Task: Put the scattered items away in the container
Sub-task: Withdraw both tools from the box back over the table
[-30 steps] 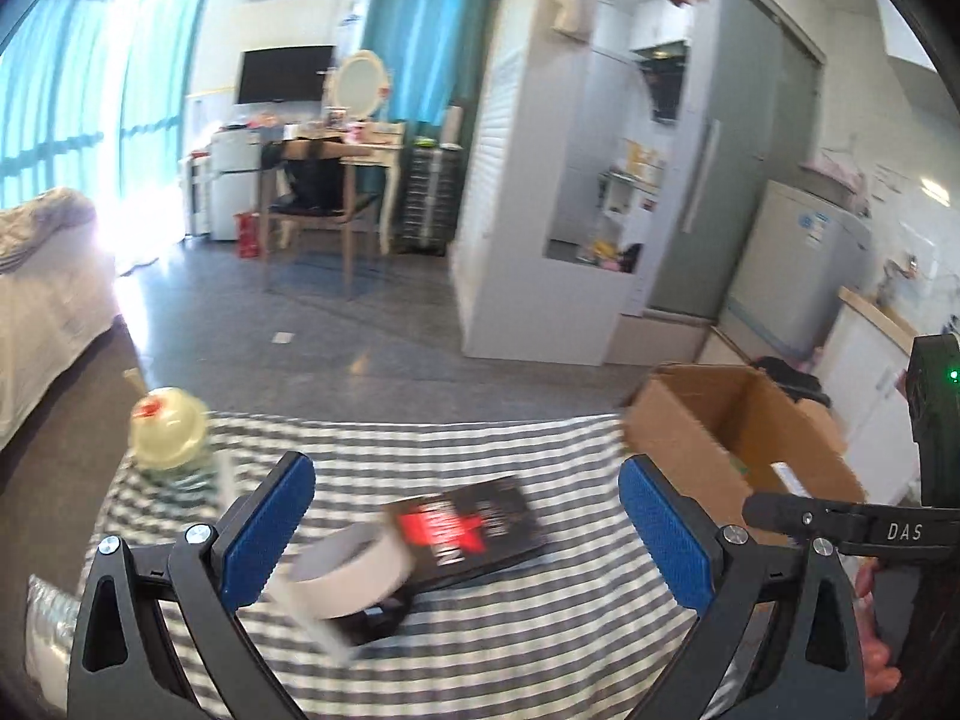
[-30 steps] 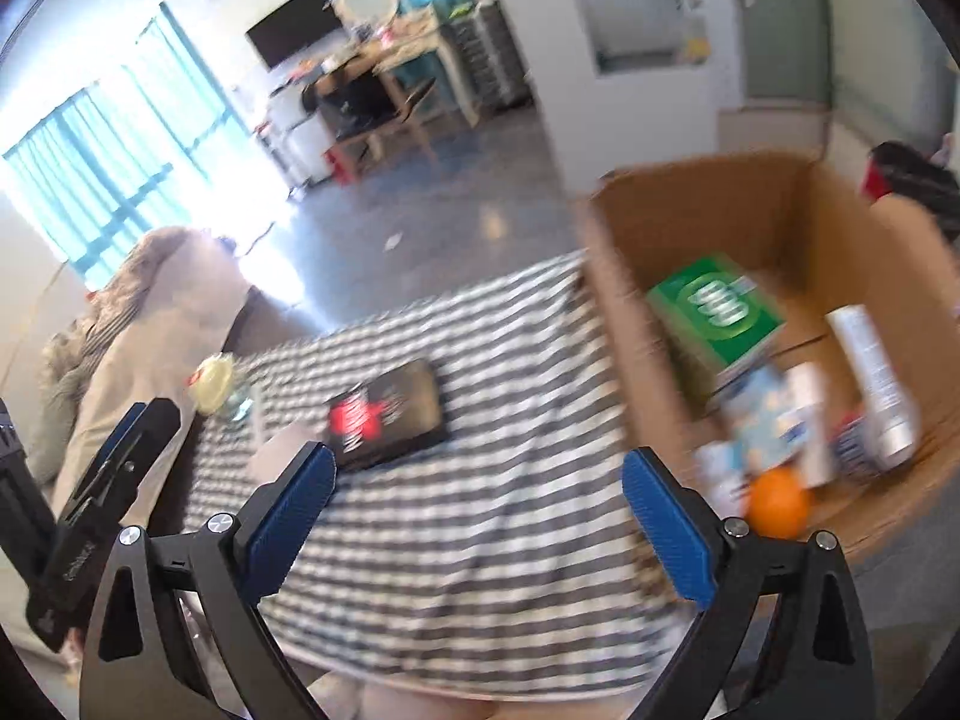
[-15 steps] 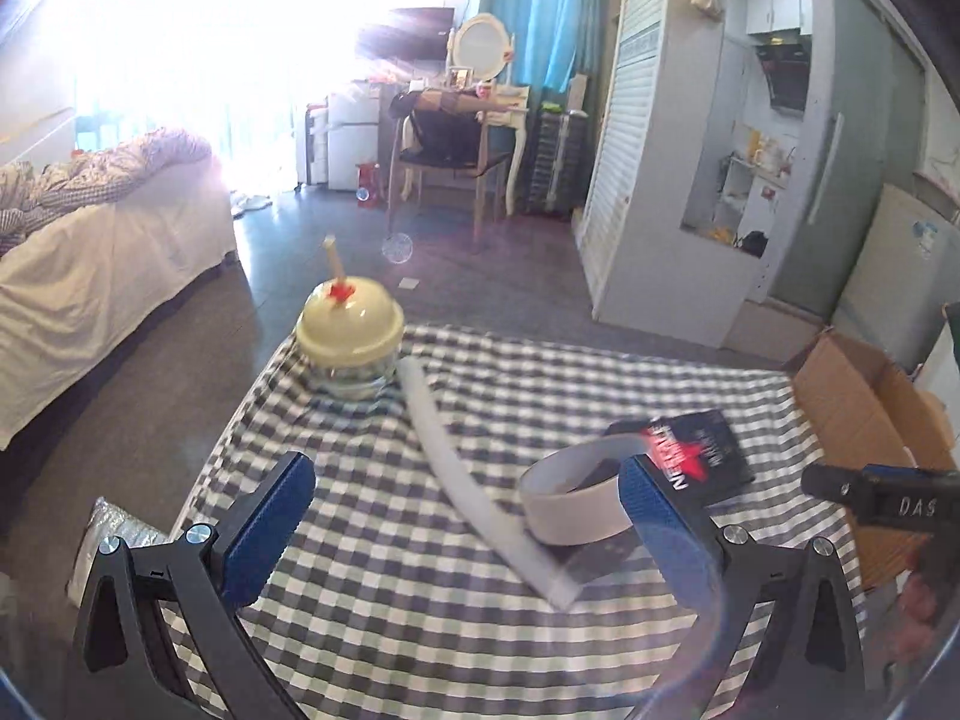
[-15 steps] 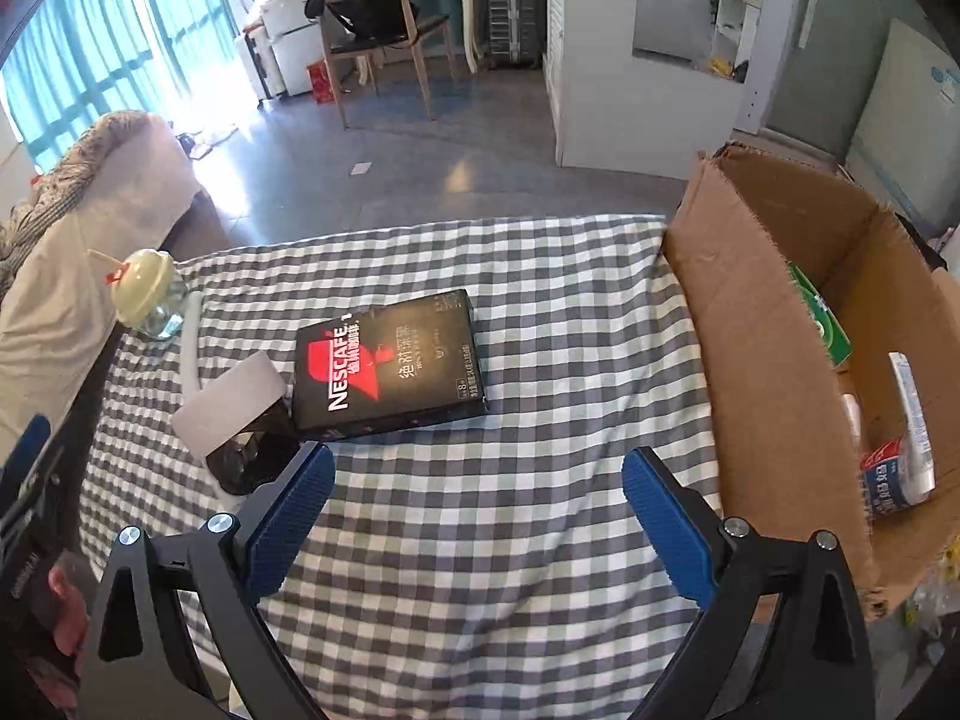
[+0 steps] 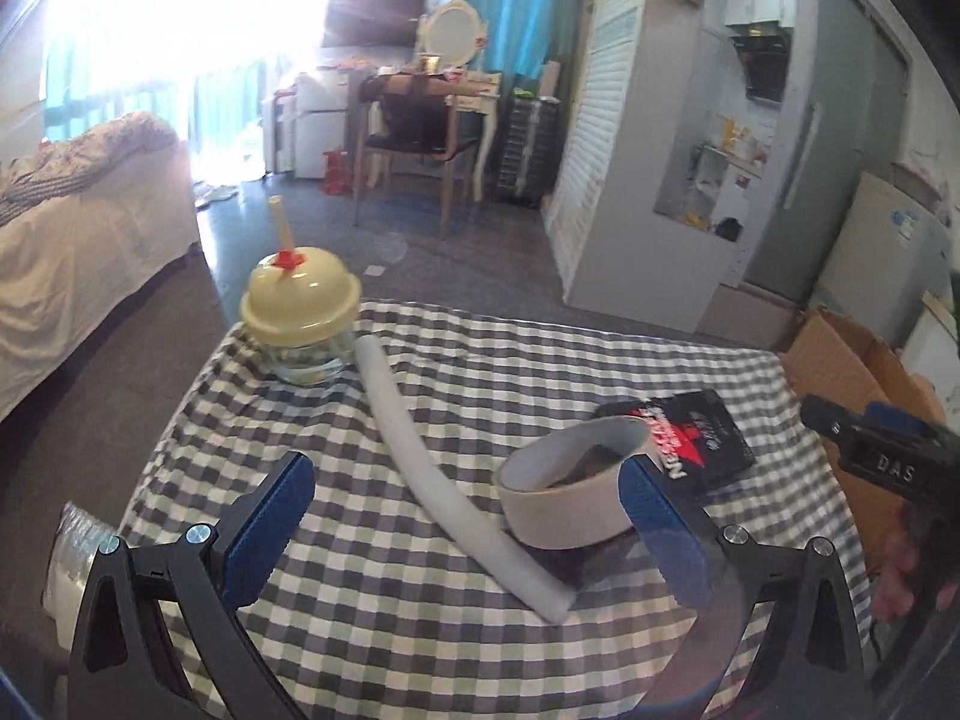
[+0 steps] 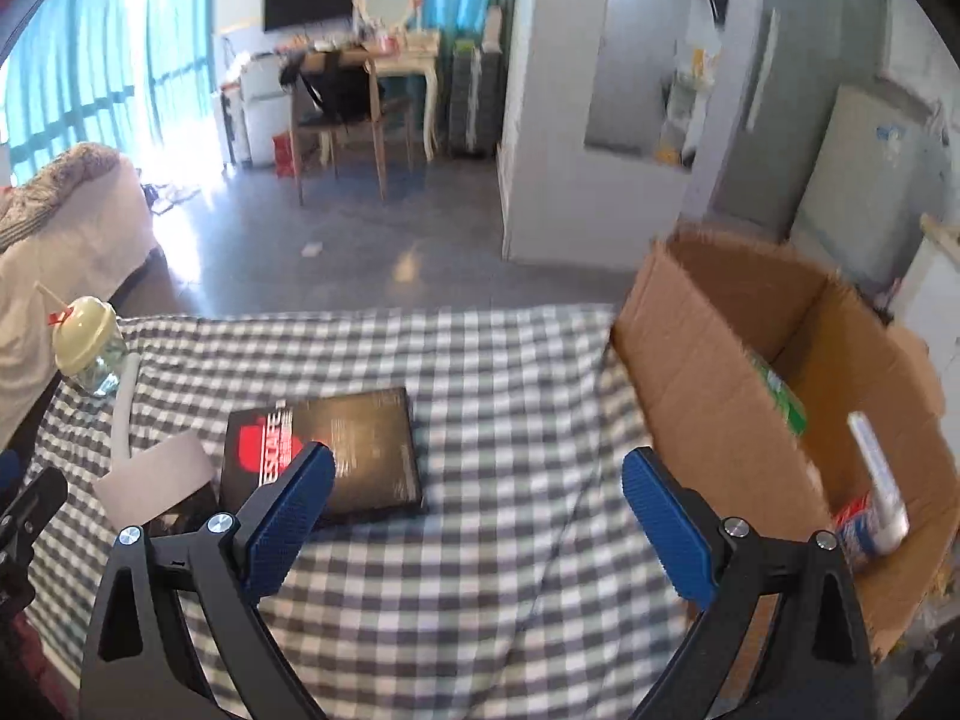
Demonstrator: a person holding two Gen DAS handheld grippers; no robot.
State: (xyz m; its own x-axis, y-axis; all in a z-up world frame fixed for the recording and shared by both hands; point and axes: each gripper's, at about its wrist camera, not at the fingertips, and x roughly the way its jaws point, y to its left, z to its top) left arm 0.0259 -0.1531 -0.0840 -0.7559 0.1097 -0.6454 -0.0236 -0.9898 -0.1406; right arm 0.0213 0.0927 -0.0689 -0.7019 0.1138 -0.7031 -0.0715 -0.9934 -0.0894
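Four items left: on the checked desk [image 5: 372,618] lie a cup with a cream dome lid [image 5: 300,315], a pale bent tube [image 5: 420,456], a tape roll [image 5: 567,501] and a black box [image 6: 324,453]; the cardboard box [image 6: 714,414] stands at the desk's right end with some things already inside.
Left claw: the left claw [image 5: 468,516] has its fingers wide apart and holds nothing; the tube's near part lies between them.
Right claw: the right claw [image 6: 480,510] is also spread and empty, above the cloth between the black box and the cardboard box.
Risk, tube: I think the long curved tube may swing when it is pinched off-centre, and its far end lies just beside the cup, so it could knock the cup over.
Risk, roll: the roll touches the tube near its end and sits on something dark; it may be pushed or roll away.
Risk, cloth: a low finger could drag the cloth.
Writing: the black box shows red-and-white letters that seem to be NESCAFÉ, partly hidden; "DAS" is printed on the right claw's body in the left view.
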